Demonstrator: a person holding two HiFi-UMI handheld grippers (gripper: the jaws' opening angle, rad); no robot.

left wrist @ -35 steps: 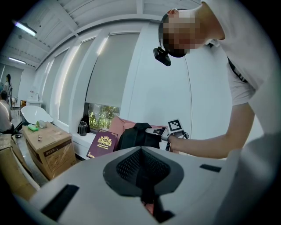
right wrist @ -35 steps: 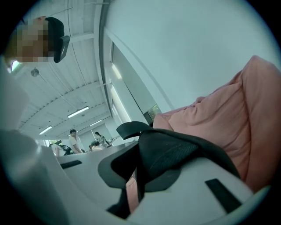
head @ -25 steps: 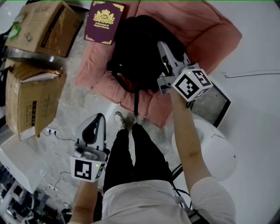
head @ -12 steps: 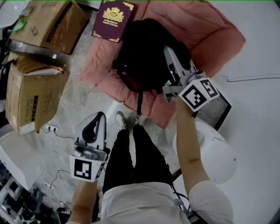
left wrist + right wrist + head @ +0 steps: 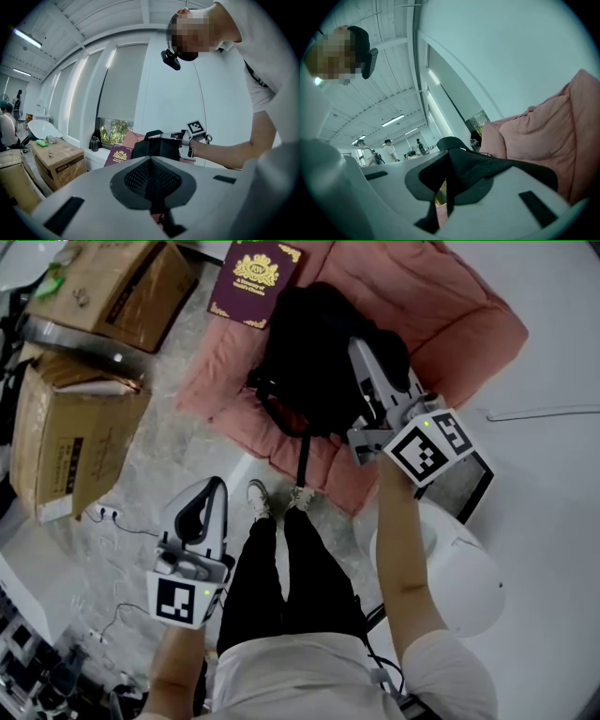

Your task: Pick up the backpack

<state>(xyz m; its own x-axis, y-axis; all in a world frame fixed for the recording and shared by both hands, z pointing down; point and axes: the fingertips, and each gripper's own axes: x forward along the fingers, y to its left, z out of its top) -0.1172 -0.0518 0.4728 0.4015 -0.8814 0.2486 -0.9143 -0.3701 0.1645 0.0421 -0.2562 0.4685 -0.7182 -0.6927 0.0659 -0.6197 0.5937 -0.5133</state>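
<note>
**Right gripper clamped on backpack strap, left gripper idle**

Surroundings, head view: one cardboard box [image 5: 112, 292] sits at the far left, and a second box [image 5: 70, 442] is nearer, also on the left. A thin white cable [image 5: 112, 519] trails over the floor near the second box. A maroon book [image 5: 255, 282] with a gold crest lies at the far edge of the pink cushion [image 5: 459, 315], just beside the backpack. On the near right there is a white round stand [image 5: 464, 573] with a dark framed panel [image 5: 476, 474] next to it. The person's legs [image 5: 281, 568] stand at the cushion's near edge. I see nothing lying between either tool and the bag.

The backpack [image 5: 314, 352] is black and sits on the cushion, far centre. One loose strap [image 5: 303, 457] hangs over the cushion's near edge towards the shoes. I cannot tell whether the bag's weight is off the cushion.

The right gripper [image 5: 364, 351] is pressed against the backpack's right side. Its own view shows the jaws closed on a black backpack strap, with the cushion behind on the right.

The left gripper [image 5: 212, 487] is near left over the floor, well apart from the bag. Its jaws are together with nothing between them.
</note>
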